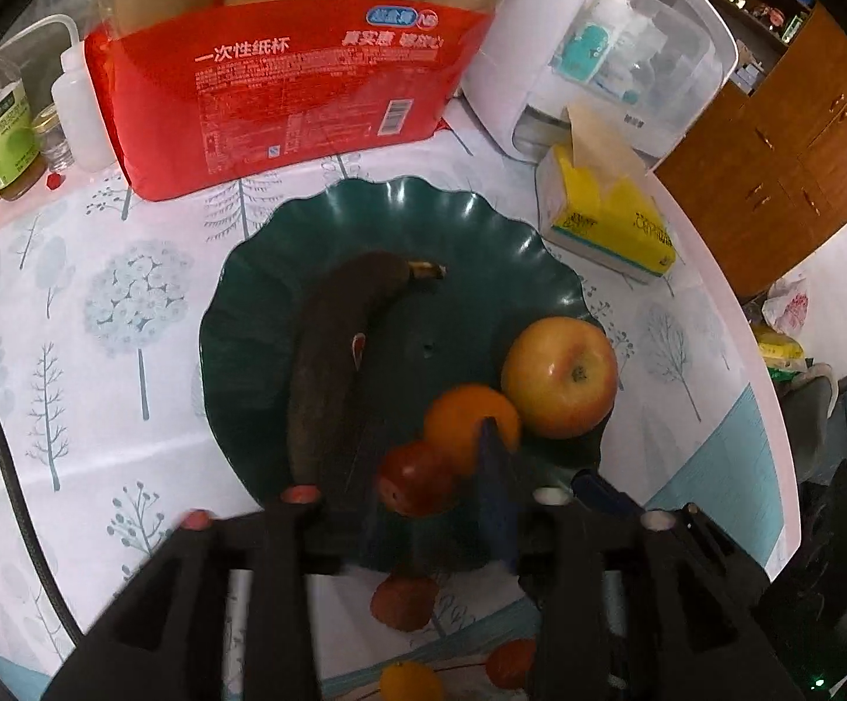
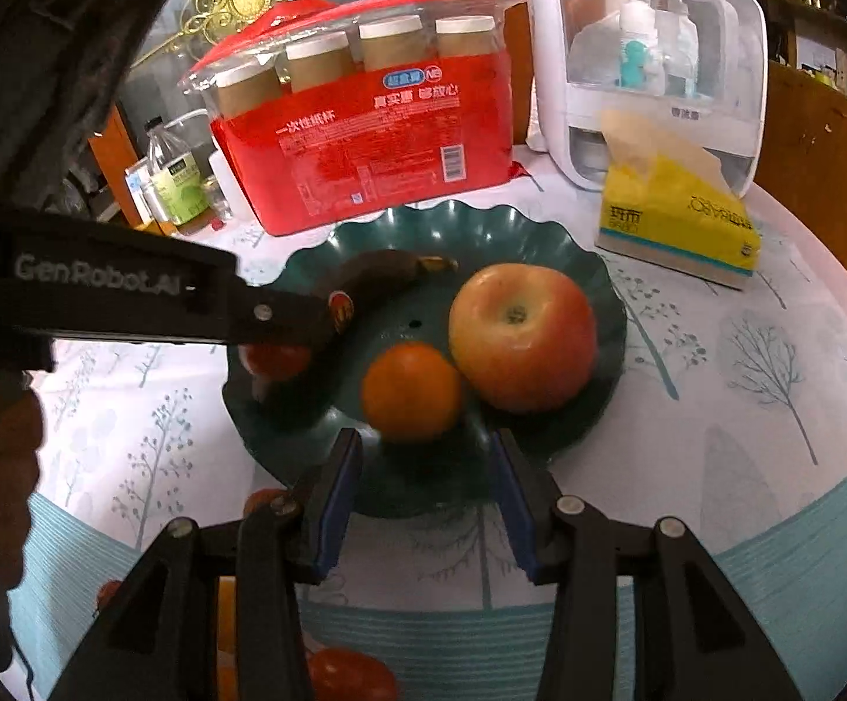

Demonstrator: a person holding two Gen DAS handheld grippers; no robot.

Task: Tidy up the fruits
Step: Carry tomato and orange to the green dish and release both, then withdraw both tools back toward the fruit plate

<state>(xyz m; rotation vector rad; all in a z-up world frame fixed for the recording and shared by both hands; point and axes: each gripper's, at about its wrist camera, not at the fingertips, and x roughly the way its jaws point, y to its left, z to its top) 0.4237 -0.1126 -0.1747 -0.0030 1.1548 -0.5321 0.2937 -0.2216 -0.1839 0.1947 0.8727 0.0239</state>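
My left gripper has its blue pads on either side of a small red fruit over the near part of the green plate; the pads look closed on it, though the left pad is blurred. My right gripper is wide open with nothing between its pads, hovering at the plate's near rim just short of the orange.

Only the right view shows the left gripper from the side, reaching in across the banana with the red fruit under its tip. Only the left view shows the banana's full length.

On the plate, the orange touches the apple; the banana lies along the left side. More small fruits sit on the tablecloth near the plate's near edge.

Behind the plate, the red pack of paper cups stands just beside the rim. The tissue box is to the right, with open tablecloth beyond it toward the table's curved edge.
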